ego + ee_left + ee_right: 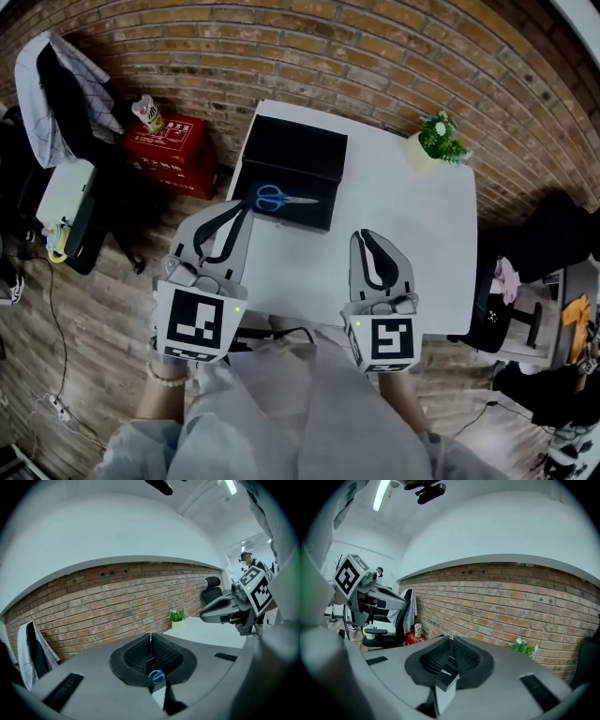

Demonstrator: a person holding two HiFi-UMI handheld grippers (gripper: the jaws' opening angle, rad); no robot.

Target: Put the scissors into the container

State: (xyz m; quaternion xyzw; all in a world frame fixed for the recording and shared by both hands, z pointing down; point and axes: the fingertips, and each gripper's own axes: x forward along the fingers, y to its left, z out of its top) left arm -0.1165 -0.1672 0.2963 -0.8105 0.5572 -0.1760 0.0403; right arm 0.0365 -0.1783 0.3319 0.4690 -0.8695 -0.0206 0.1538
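Observation:
Blue-handled scissors point(281, 199) lie flat in the near part of a black container point(298, 150) at the far left of the white table point(412, 234). My left gripper point(246, 208) hovers just short of the container's near left corner, its jaws shut with nothing between them. Through the gap below its jaws, the left gripper view point(150, 637) shows the scissors' blue handles point(156, 675). My right gripper point(367, 234) hangs over the table's near middle, shut and empty. Below its jaws, the right gripper view point(451, 639) shows a corner of the black container point(449, 667).
A small potted plant point(439, 139) stands at the table's far right corner. On the floor to the left are a red box point(173, 155) and a chair with a garment on it point(56, 84). A black office chair point(539, 248) is at the right.

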